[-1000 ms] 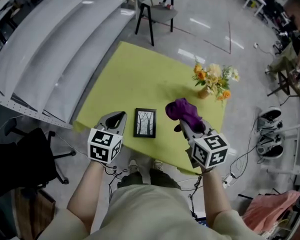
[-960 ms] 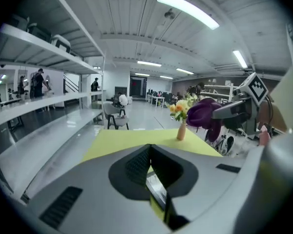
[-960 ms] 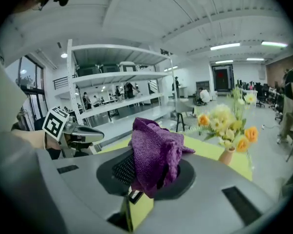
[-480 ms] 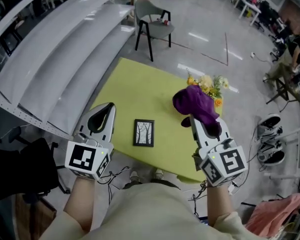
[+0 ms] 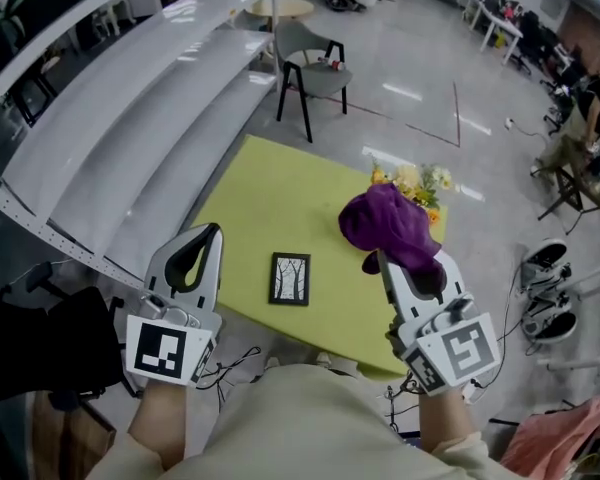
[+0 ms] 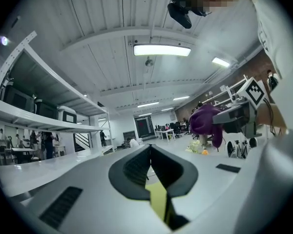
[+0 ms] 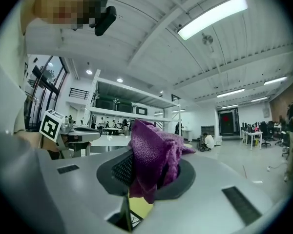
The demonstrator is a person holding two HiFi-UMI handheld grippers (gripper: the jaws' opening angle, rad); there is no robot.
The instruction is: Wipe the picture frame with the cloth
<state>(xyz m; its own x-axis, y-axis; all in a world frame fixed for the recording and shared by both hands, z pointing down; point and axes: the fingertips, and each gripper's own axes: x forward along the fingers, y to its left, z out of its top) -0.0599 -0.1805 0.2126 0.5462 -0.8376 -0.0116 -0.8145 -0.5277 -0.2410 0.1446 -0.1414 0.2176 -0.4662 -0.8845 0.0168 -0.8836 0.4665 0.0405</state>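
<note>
A small black picture frame (image 5: 291, 278) with a tree picture lies flat near the front edge of the yellow-green table (image 5: 270, 193). My right gripper (image 5: 390, 262) is held high above the table's right side, shut on a bunched purple cloth (image 5: 385, 226). In the right gripper view the cloth (image 7: 154, 155) hangs over the jaw tips of the right gripper (image 7: 147, 168) and hides them. My left gripper (image 5: 213, 232) is raised to the left of the frame; its jaws meet with nothing between them. The left gripper view shows the left gripper (image 6: 150, 148) shut and the cloth (image 6: 205, 121) off to the right.
A vase of orange and white flowers (image 5: 412, 182) stands at the table's far right corner. Beyond the table is a grey chair (image 5: 315, 68). Long white shelves (image 5: 110, 138) run along the left. The table's front edge is close to the person's body.
Both grippers have risen toward the camera and spread apart, the left one moving left. The cloth stays in the right gripper. The frame has not moved on the table.
</note>
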